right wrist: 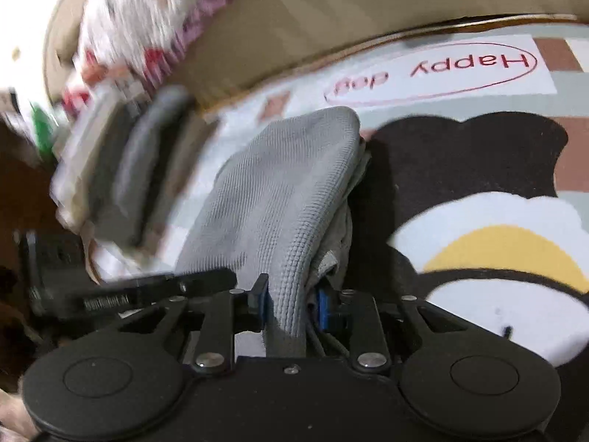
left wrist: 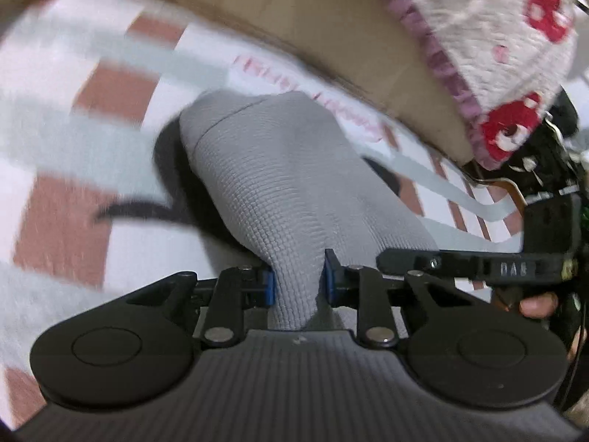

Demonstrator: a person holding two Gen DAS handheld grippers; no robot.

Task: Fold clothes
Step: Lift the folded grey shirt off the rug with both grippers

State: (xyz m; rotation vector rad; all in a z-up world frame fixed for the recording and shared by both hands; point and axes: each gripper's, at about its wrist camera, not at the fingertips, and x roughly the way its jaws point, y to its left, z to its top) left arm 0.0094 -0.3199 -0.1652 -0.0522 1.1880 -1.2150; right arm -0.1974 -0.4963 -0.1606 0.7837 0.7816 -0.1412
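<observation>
Both hand-held grippers, left (left wrist: 296, 283) and right (right wrist: 291, 300), clamped on grey cloth (left wrist: 272, 184) edges, low centre; open patterned blanket (left wrist: 73, 169) around.

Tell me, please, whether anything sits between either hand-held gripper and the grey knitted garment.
Nothing visible does. The left hand-held gripper already has the grey knitted garment pinched between its blue pads, and the right hand-held gripper likewise clamps a fold of it above the patterned blanket.

One grey garment (left wrist: 279, 191) lies on one patterned mat (left wrist: 62, 221); two grippers, left (left wrist: 297, 283) and right (right wrist: 292, 304); one fluffy blanket (left wrist: 489, 37) beyond the mat.
</observation>
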